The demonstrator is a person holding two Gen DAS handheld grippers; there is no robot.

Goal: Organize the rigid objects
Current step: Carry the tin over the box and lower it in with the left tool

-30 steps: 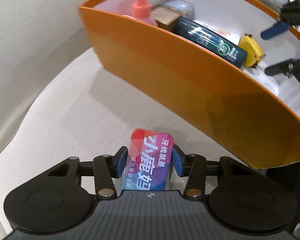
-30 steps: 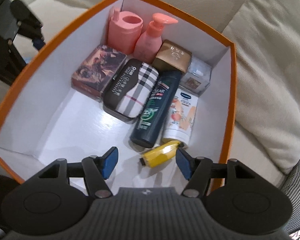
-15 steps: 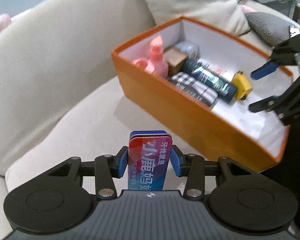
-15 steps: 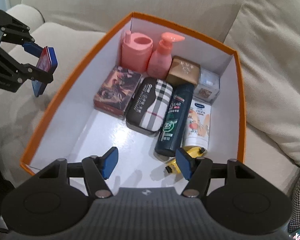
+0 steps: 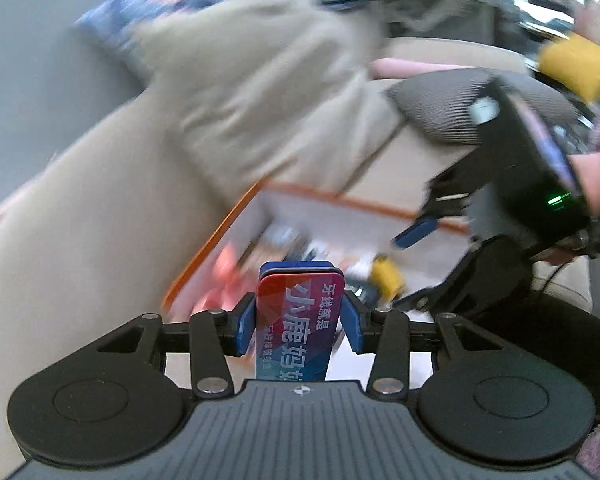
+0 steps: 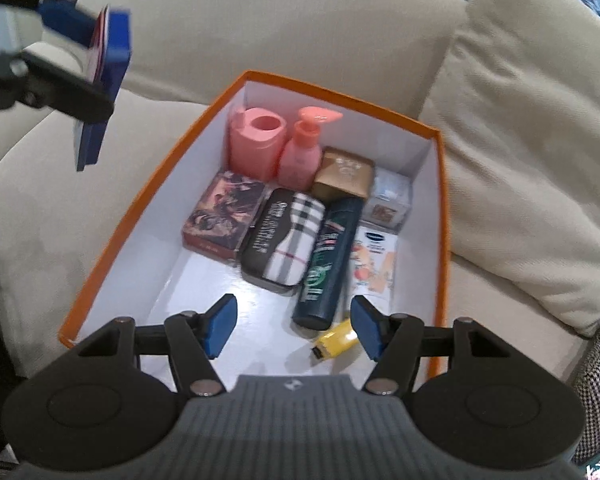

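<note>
Tin [image 5: 300, 316] with the red-and-blue lid sits clamped upright between your left gripper [image 5: 299, 322] pads, low at centre of the left wrist view. Your right gripper [image 6: 293, 322] hangs with jaws apart and nothing between them over the orange box [image 6: 148, 196], mid-frame on the beige sofa [image 6: 300, 20].

the sofa [image 6: 300, 32] is matt beige cloth with a fine weave. the orange box [image 6: 148, 196] looks like smooth card, its inner walls white and faintly shiny. the flat tin [image 5: 300, 312] has a glossy printed face. the pink pump bottle [image 6: 304, 152] is smooth plastic. the dark bottle [image 6: 328, 264] is glossy.
</note>
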